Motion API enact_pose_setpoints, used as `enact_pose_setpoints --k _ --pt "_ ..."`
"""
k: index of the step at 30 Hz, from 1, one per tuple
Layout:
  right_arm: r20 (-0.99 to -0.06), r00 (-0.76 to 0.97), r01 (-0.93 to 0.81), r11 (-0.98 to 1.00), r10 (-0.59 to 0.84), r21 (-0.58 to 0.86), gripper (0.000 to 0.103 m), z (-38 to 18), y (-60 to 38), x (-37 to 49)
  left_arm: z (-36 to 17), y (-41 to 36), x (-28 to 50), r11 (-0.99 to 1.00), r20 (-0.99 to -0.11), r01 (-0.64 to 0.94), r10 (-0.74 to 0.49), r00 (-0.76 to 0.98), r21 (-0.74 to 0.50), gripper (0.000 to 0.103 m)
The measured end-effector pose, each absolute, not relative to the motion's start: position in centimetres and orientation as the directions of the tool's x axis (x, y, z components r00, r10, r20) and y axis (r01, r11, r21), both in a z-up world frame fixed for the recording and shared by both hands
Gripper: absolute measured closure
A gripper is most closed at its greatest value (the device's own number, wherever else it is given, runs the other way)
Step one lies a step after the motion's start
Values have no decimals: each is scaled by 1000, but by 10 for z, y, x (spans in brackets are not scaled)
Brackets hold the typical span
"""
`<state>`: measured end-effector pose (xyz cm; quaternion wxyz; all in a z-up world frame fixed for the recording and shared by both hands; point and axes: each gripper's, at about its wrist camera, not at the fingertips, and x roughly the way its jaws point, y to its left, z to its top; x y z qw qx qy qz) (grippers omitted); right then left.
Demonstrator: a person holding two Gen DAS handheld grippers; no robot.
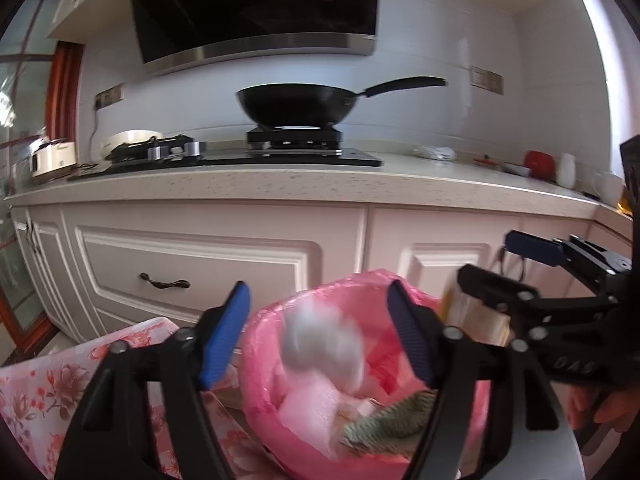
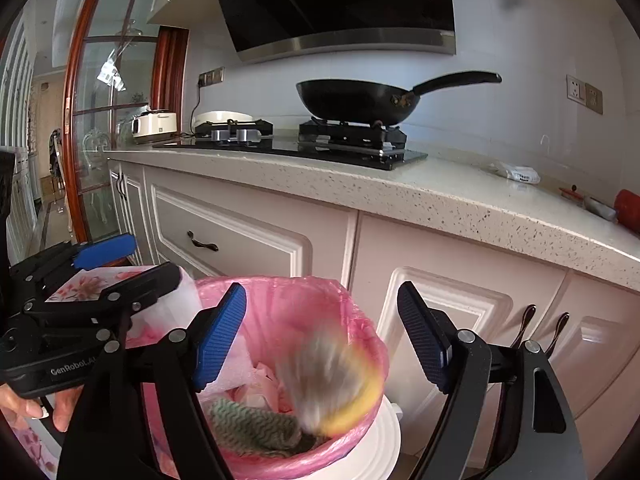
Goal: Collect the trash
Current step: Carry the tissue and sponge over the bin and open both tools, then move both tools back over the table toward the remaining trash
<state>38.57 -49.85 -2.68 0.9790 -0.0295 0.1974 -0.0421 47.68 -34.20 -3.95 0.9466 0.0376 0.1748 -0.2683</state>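
Both wrist views overlook the pink-lined bin (image 1: 360, 432) closely.

both jaws spread wide, nothing pinched: left hand-held gripper (image 1: 320, 332) beside right hand-held gripper (image 2: 322, 336).

Home kitchen, black wok (image 2: 352, 100) on gas hob (image 2: 348, 136), range hood (image 2: 336, 4), speckled countertop (image 2: 440, 196), white cabinets (image 2: 248, 232)

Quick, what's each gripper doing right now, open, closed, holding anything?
Left gripper: open, holding nothing.
Right gripper: open, holding nothing.
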Motion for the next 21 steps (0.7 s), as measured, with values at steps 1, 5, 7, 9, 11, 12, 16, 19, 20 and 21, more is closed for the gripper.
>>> enact_pose_setpoints --k 1,5,7,9,11,12,16,19,20,21 --pt "-381 919 74 994 -98 -78 29 -26 -499 385 -43 -339 480 856 -360 515 -490 794 -30 32" --pt "-366 925 77 994 -100 -77 29 -21 -497 371 -49 -319 477 877 -369 480 -458 809 -35 27" --pt "-366 925 75 995 -97 -73 29 -18 -493 362 -50 -305 468 885 -369 464 -443 817 -36 23" --pt "-362 927 71 994 -96 -81 29 -14 -483 347 -49 -289 454 899 -365 438 -415 833 -21 18" --pt "-356 930 63 993 -93 -95 29 -8 -471 333 -45 -272 437 913 -363 407 -385 848 -17 11" --pt "-354 931 57 993 -89 -99 29 -6 -464 326 -43 -261 426 922 -360 386 -366 858 -19 9" --pt "-322 945 19 992 -57 -121 23 8 -423 286 -33 -213 379 949 -341 312 -305 889 -38 5" --pt "-315 949 -15 989 -33 -148 19 12 -391 264 -28 -178 342 961 -332 275 -266 905 -20 5" --pt "-316 949 -43 987 -7 -153 19 12 -373 254 -28 -169 331 965 -329 264 -253 910 -12 5" --pt "-319 948 -63 986 10 -156 19 12 -361 248 -27 -157 319 969 -327 249 -236 915 -2 5"
